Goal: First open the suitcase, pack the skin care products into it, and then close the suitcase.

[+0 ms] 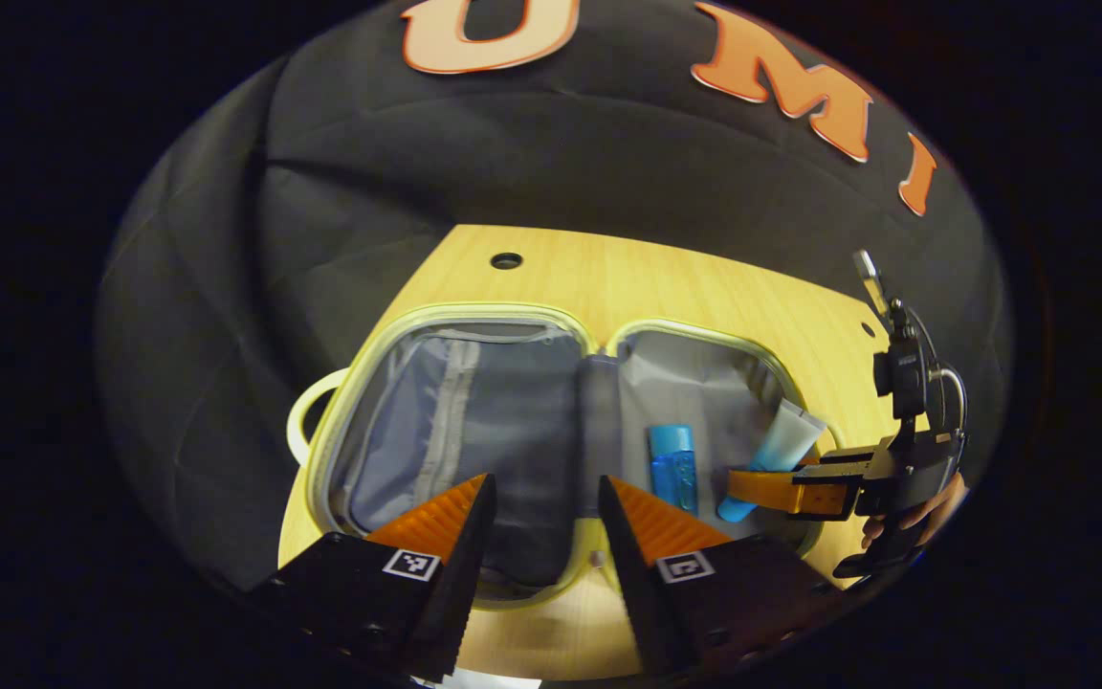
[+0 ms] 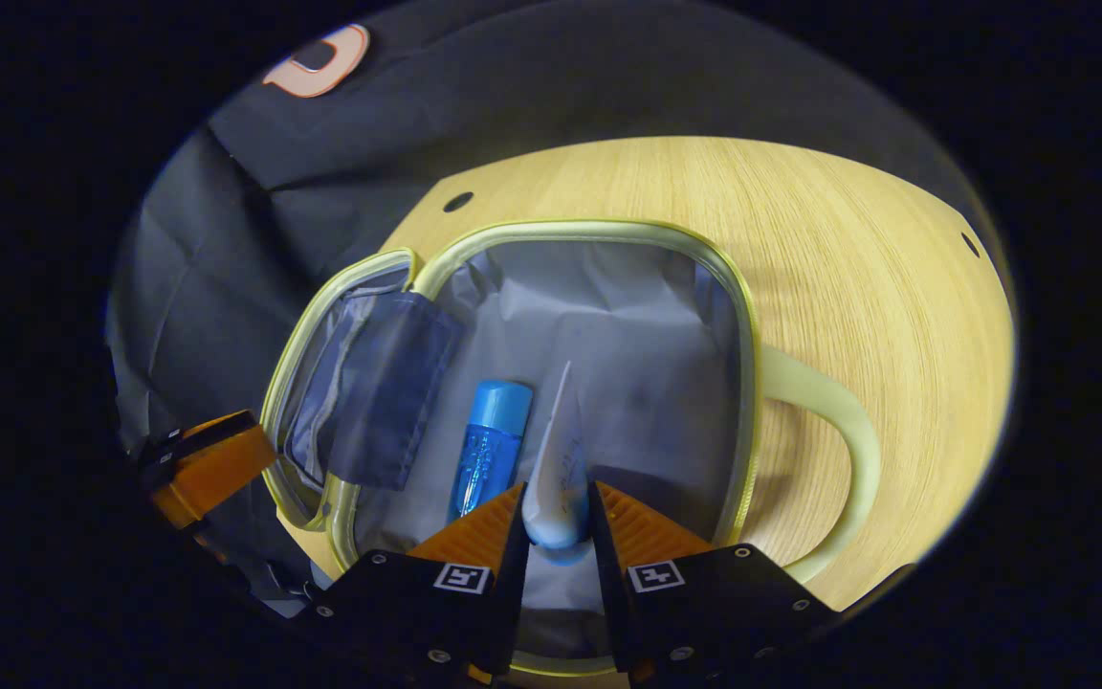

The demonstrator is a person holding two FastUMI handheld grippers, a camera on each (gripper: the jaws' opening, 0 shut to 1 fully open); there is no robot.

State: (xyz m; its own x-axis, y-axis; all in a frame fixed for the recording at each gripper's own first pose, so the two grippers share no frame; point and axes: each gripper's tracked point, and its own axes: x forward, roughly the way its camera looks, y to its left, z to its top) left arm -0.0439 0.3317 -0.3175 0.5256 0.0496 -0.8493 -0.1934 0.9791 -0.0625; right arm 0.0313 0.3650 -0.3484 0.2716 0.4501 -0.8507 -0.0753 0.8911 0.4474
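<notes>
Two products (image 2: pixel 489 455) in open suitcase (image 2: pixel 608 287).

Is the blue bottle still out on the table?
No, the blue bottle lies inside the open suitcase, on its grey lining.

From the left gripper view, the pale tube (image 1: pixel 793 435) at the right is half hidden behind the right gripper (image 1: pixel 752 488), and the hand (image 1: pixel 914 517) holding it is mostly hidden. In the right gripper view, the tube's cap end sinks between the jaws; the suitcase (image 2: pixel 608 234) near rim is covered at bottom
</notes>
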